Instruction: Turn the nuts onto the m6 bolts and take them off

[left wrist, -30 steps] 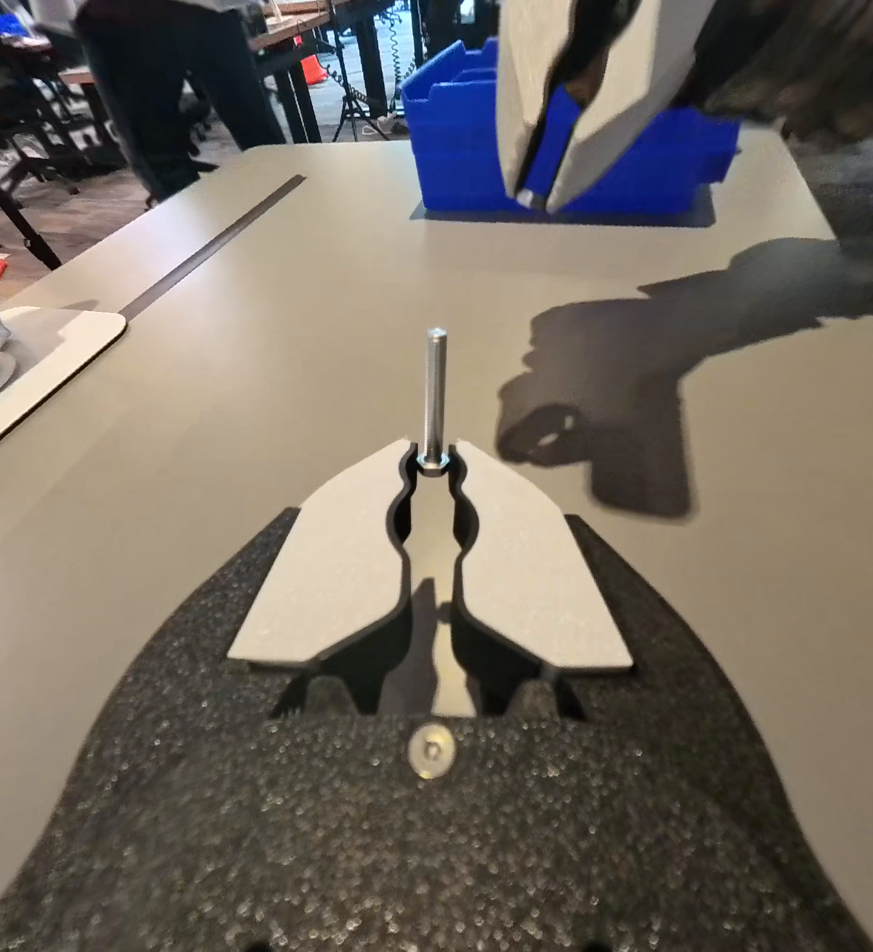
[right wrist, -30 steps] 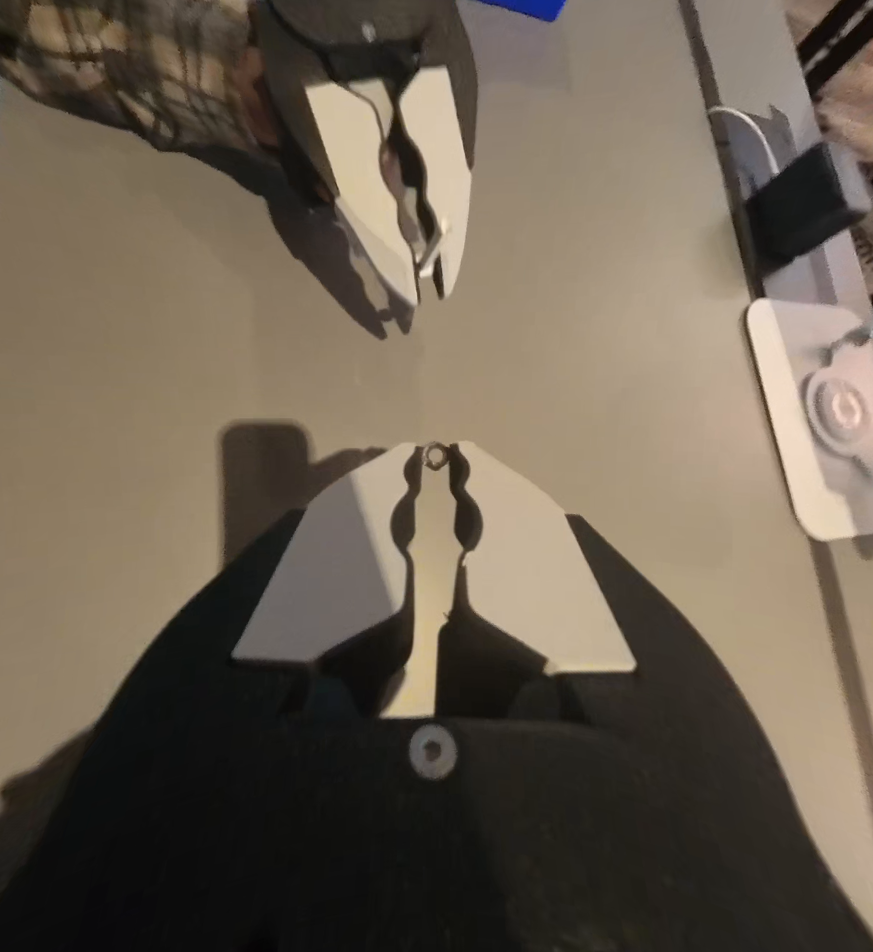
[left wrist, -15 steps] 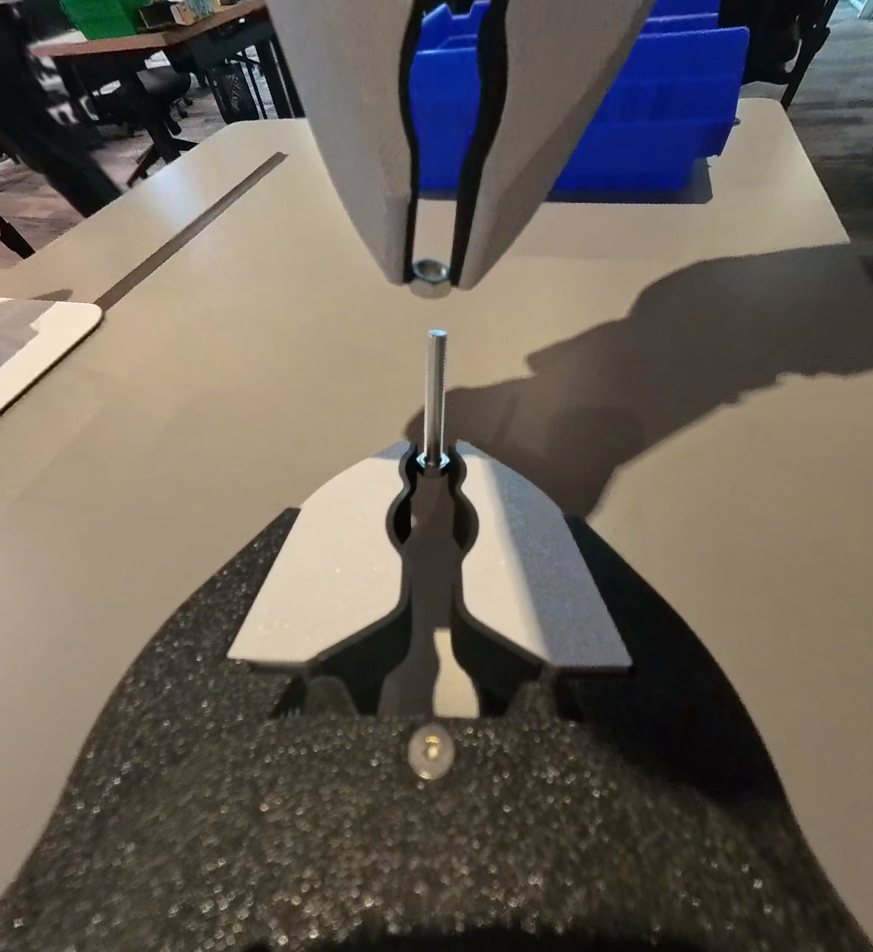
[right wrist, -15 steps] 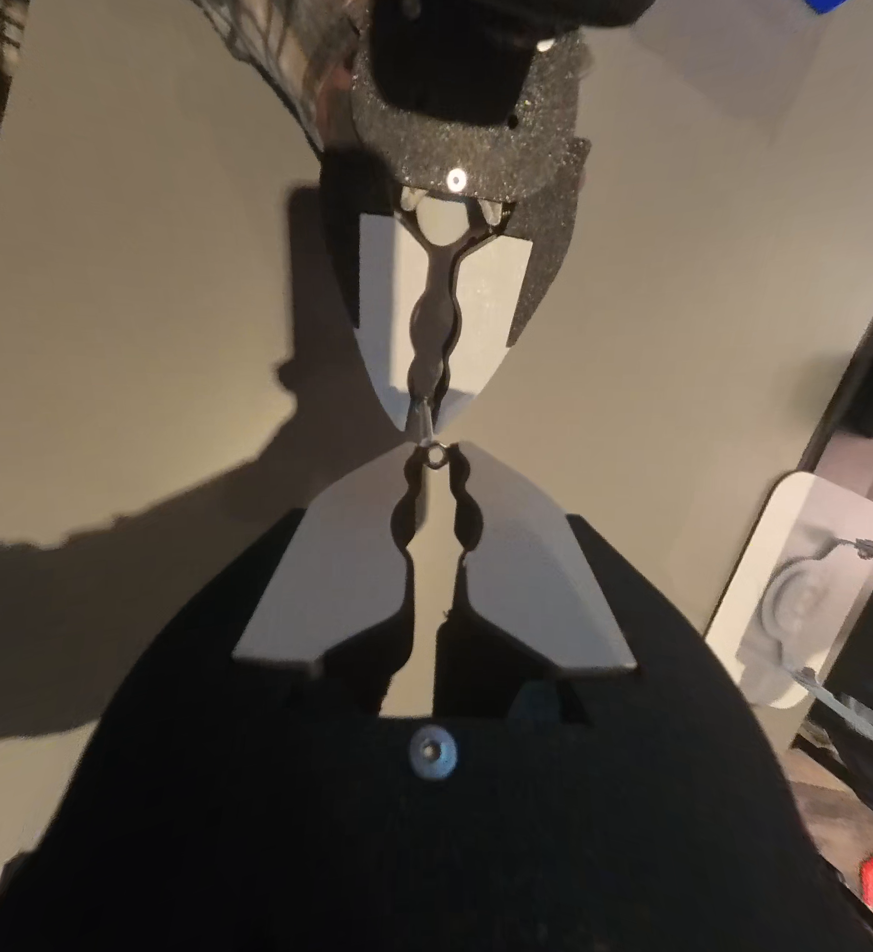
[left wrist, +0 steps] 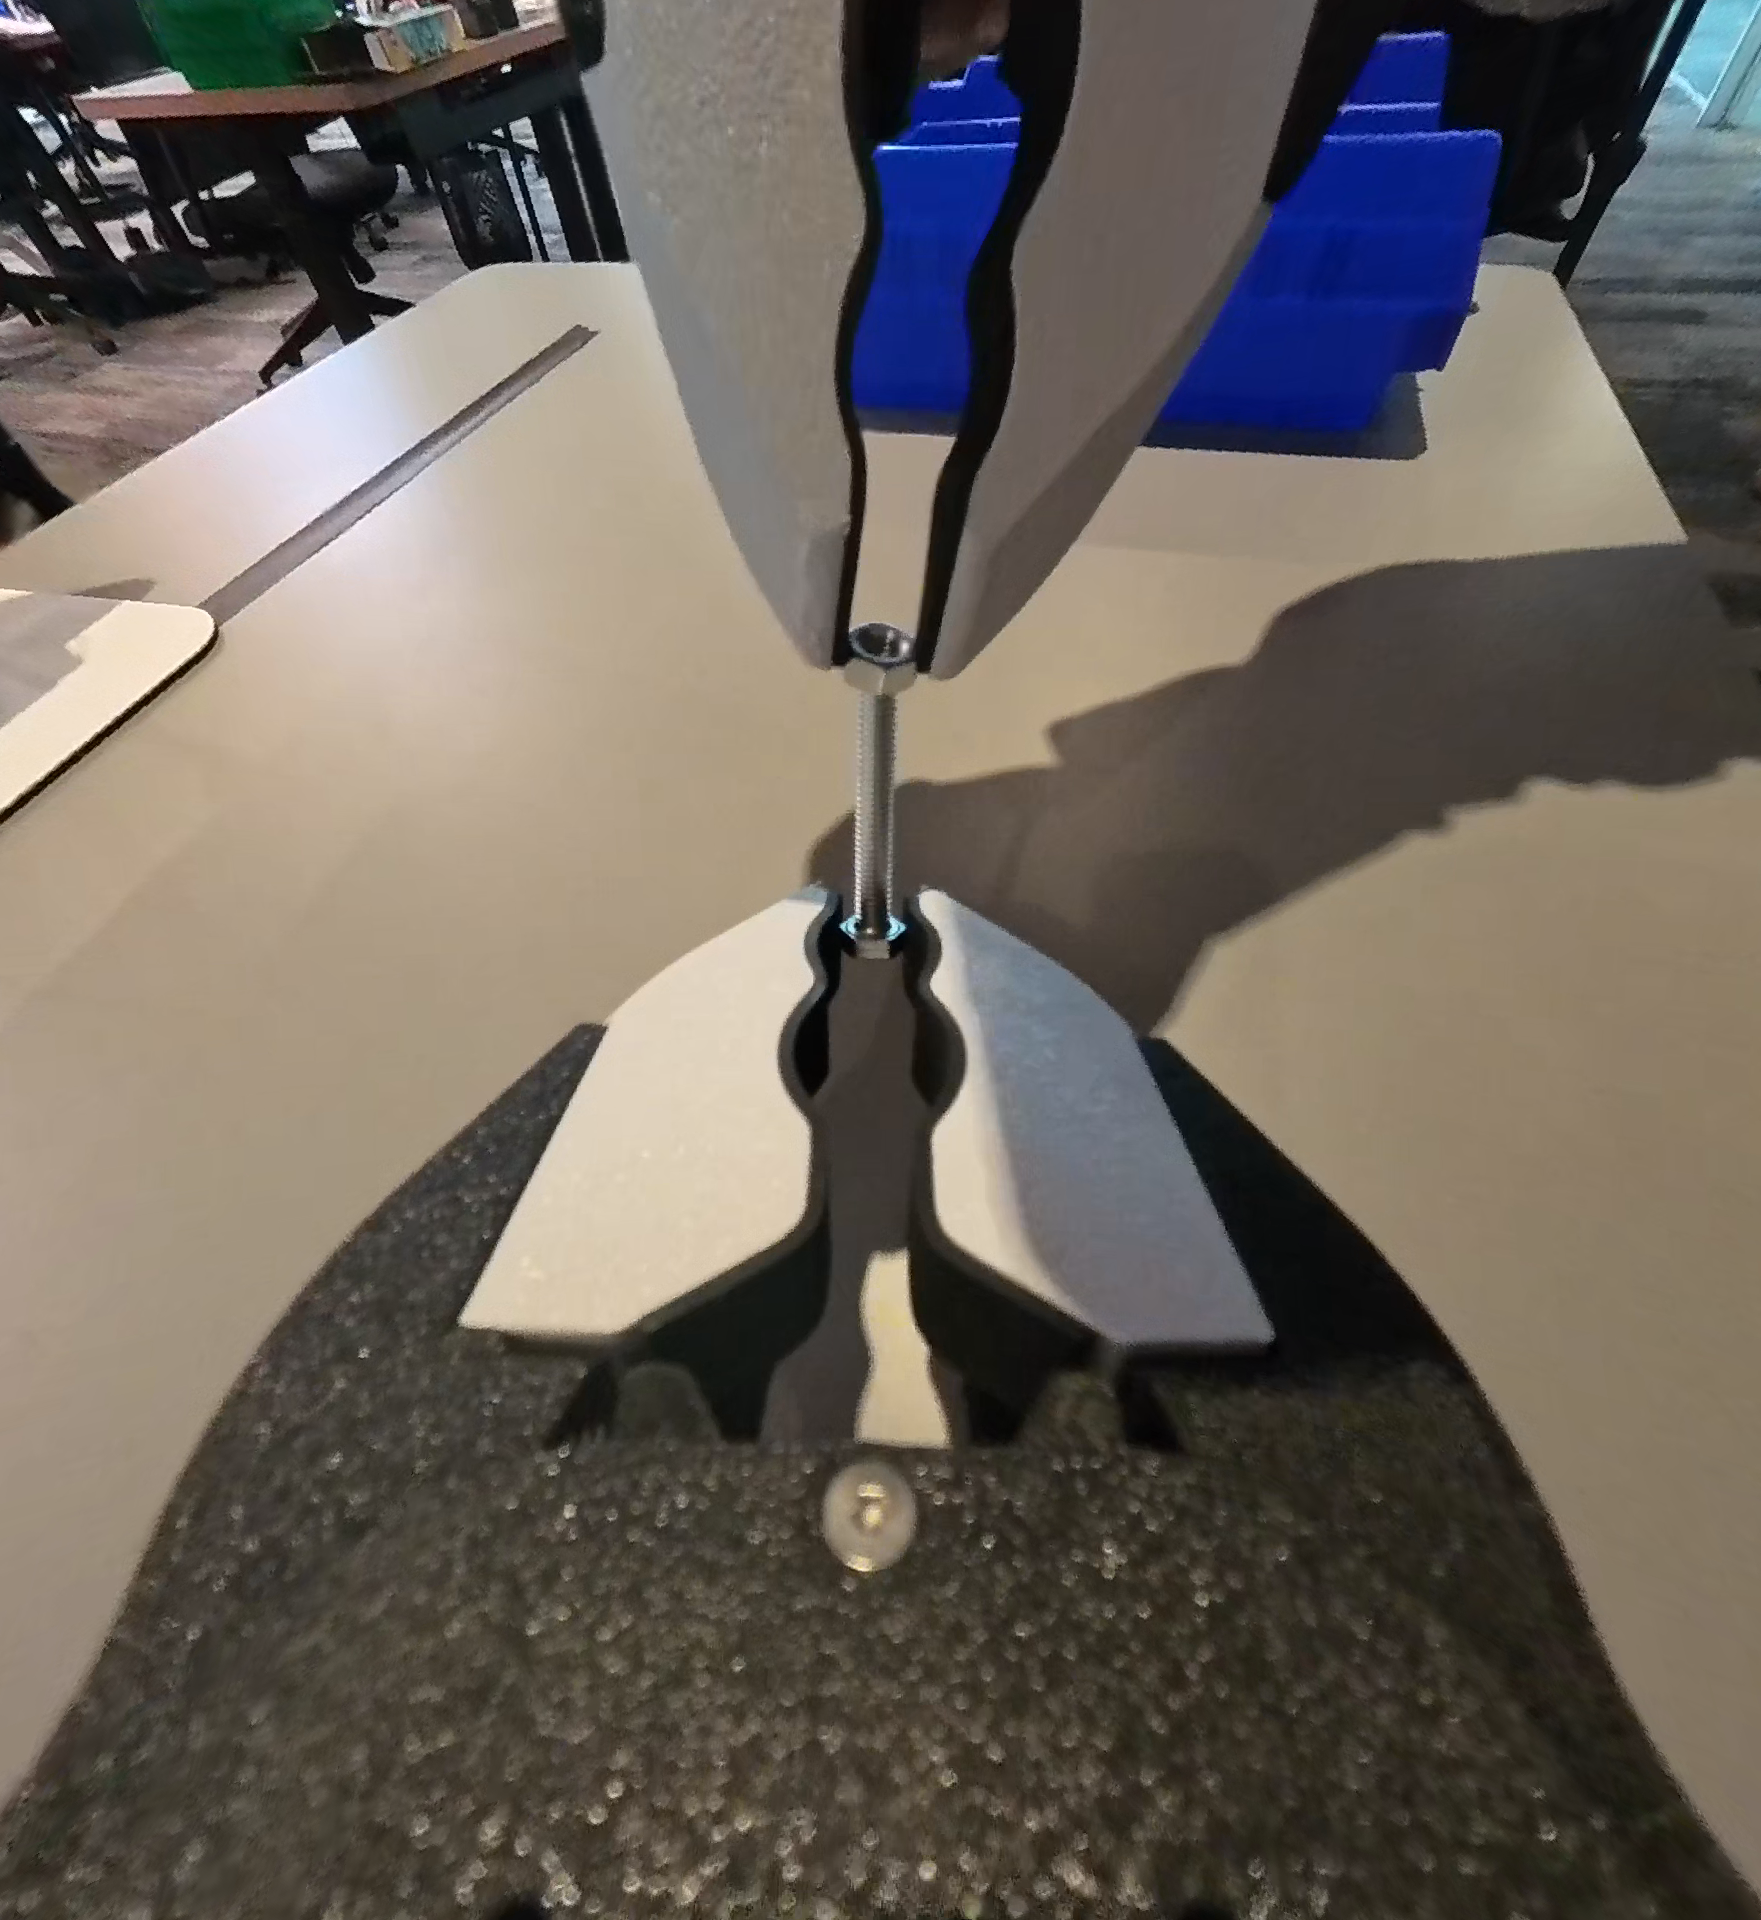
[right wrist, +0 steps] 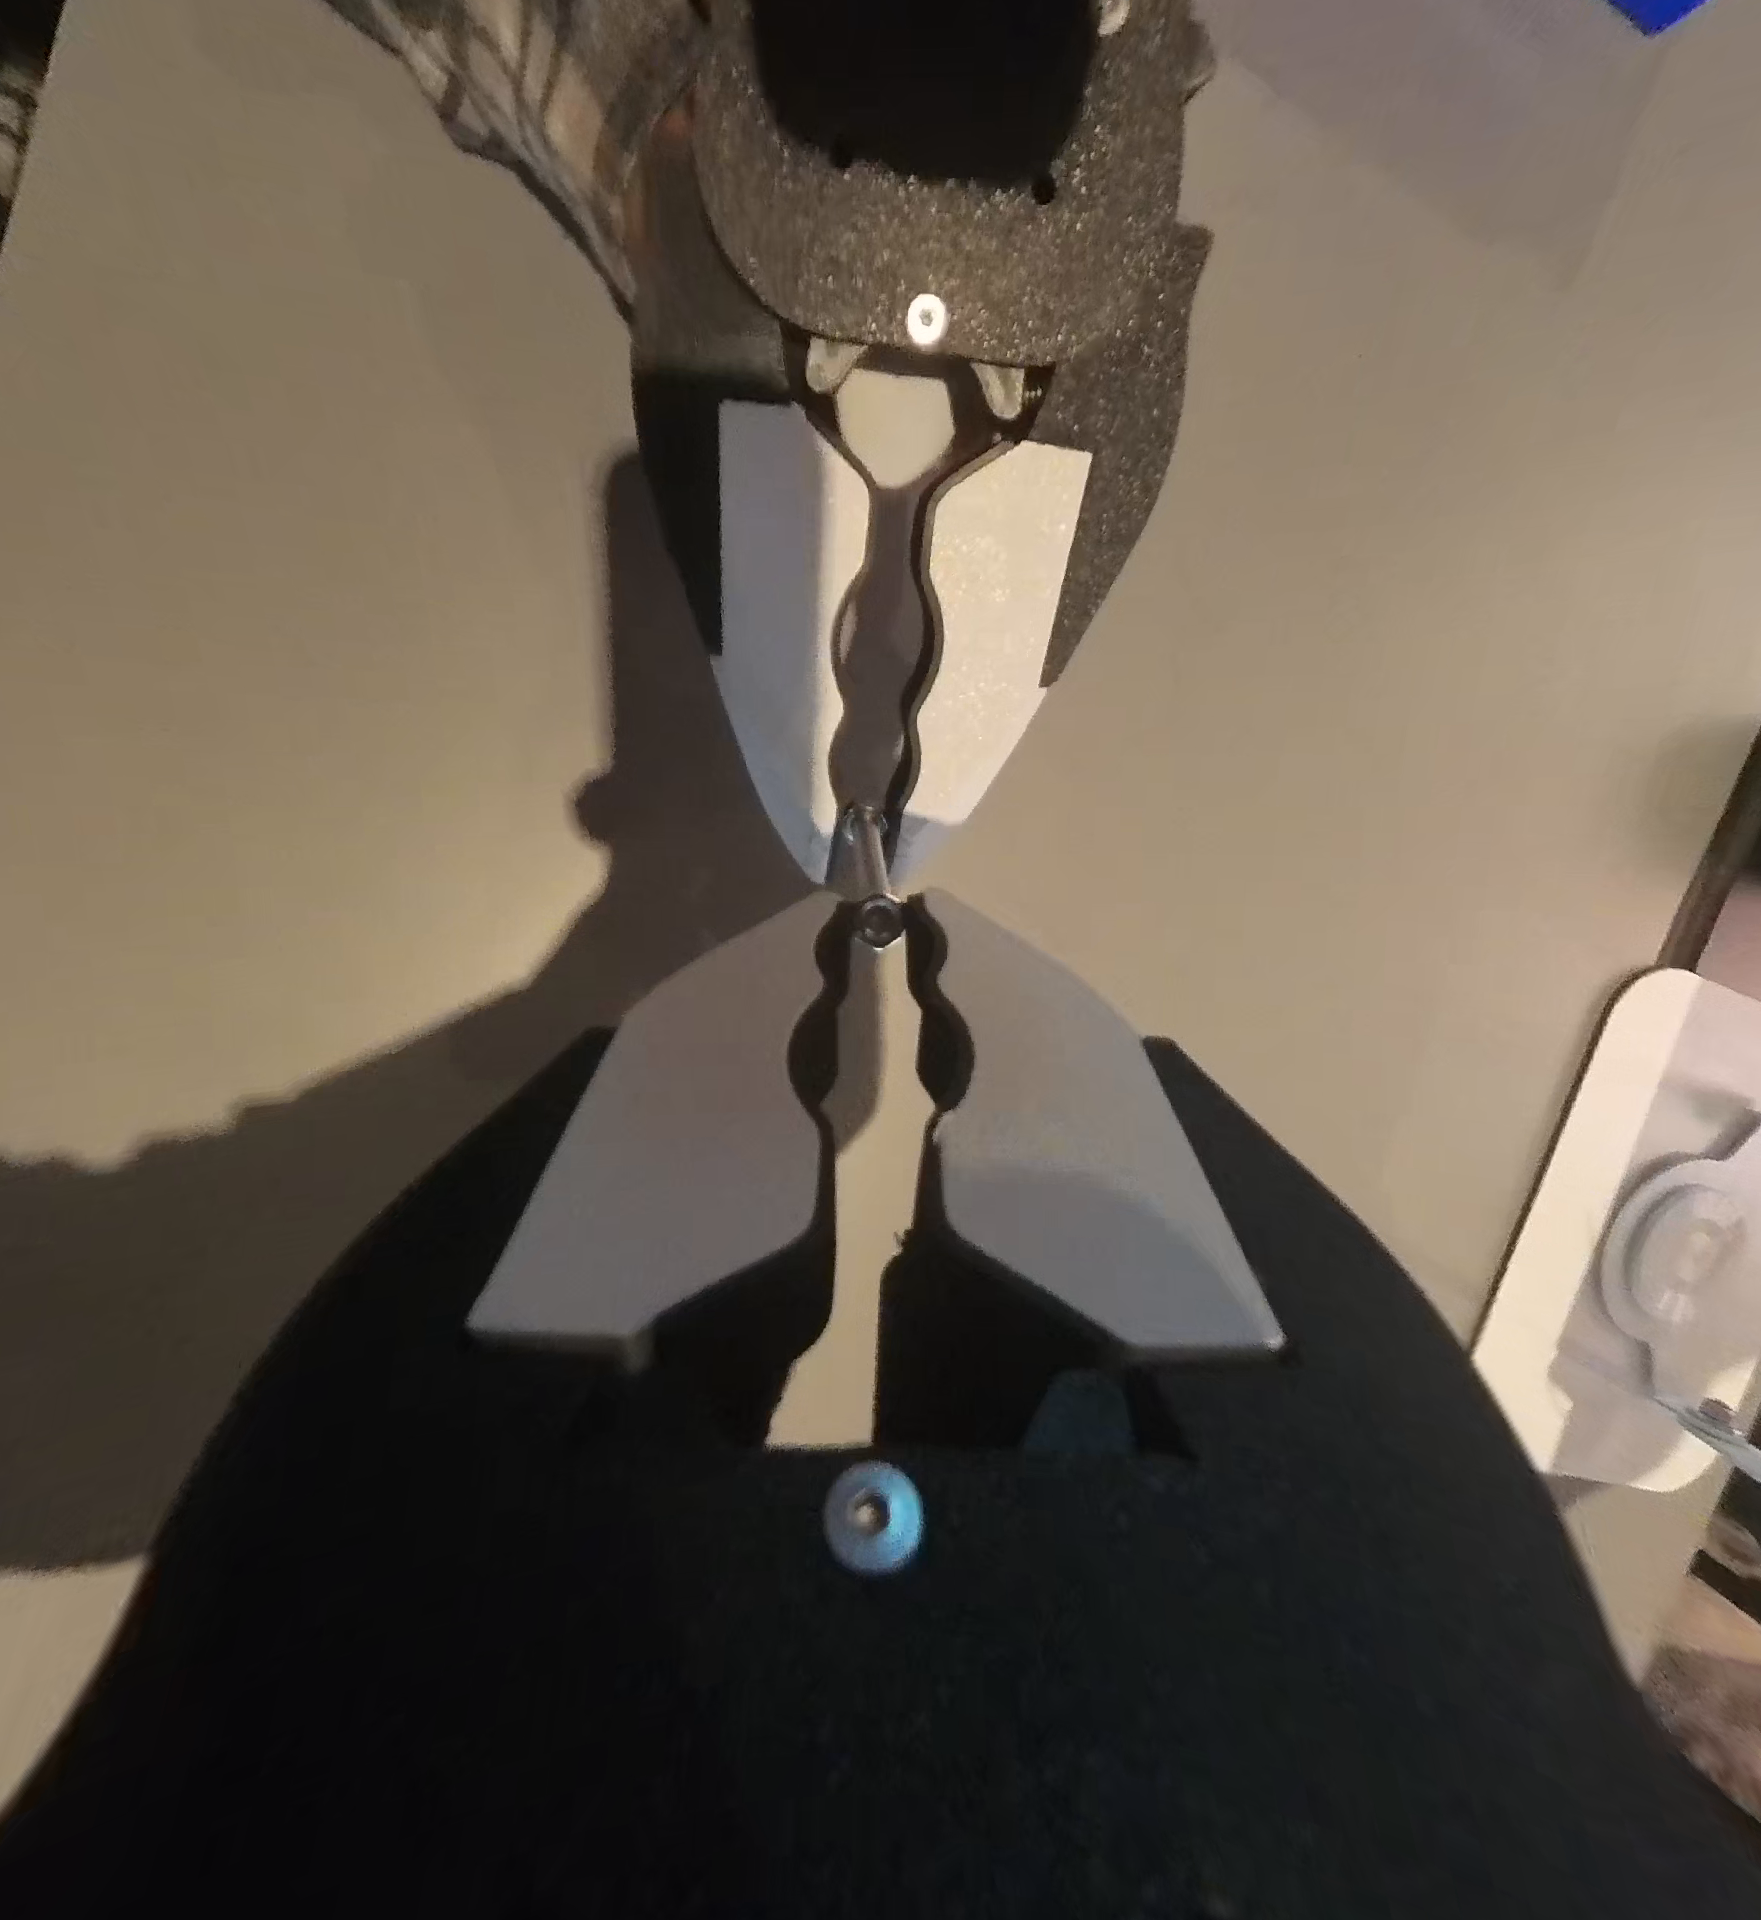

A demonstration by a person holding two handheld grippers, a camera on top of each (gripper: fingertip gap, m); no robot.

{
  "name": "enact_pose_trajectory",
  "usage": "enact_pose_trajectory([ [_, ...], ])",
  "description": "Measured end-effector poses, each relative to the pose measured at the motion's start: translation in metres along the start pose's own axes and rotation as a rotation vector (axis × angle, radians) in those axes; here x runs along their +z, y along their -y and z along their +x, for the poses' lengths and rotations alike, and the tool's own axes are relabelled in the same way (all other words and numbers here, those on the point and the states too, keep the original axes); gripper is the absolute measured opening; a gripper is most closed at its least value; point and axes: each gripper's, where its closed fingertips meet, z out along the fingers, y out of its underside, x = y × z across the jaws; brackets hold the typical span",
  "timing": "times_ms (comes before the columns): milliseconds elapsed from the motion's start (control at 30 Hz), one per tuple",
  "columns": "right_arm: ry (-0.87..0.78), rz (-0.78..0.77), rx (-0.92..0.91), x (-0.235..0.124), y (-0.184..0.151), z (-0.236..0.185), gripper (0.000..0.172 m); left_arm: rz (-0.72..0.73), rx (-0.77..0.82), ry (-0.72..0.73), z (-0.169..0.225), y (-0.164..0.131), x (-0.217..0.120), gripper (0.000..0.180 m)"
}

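Gripping the silver bolt [left wrist: 874,805] by its hex head, my left gripper [left wrist: 874,940] has its jaws narrowed onto it, the shank running straight out ahead of my fingertips, long axis in line with my fingers. My right gripper [right wrist: 876,923] comes down from above with its jaws narrow on a silver nut [left wrist: 881,657], which sits on the bolt's far tip. Only my left view shows the whole threaded length side-on, plus the blue bins [left wrist: 1354,270] beyond. My right view looks nearly down the bolt's axis, so the shank is foreshortened; it alone shows a patterned sleeve [right wrist: 554,156] behind the left gripper.
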Motion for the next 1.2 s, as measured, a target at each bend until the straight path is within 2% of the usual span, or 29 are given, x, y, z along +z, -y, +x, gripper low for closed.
enact_pose_trajectory([
  [267, -0.033, 0.211, 0.121, -0.008, 0.004, 0.006, 0.01, 0.074, -0.018, 0.017, -0.003, 0.011, -0.007, 0.01],
  [600, -0.073, 0.425, 0.159, -0.017, 0.019, 0.01, 0.01, 0.155, -0.039, 0.011, -0.003, 0.021, -0.013, 0.01],
  [867, -0.015, 0.313, 0.177, -0.01, 0.009, 0.004, 0.009, 0.073, 0.043, 0.066, -0.004, 0.012, -0.008, 0.01],
  [1200, 0.005, 0.297, 0.225, -0.008, 0.006, 0.006, 0.01, 0.065, 0.02, 0.057, -0.006, 0.01, -0.007, 0.01],
])
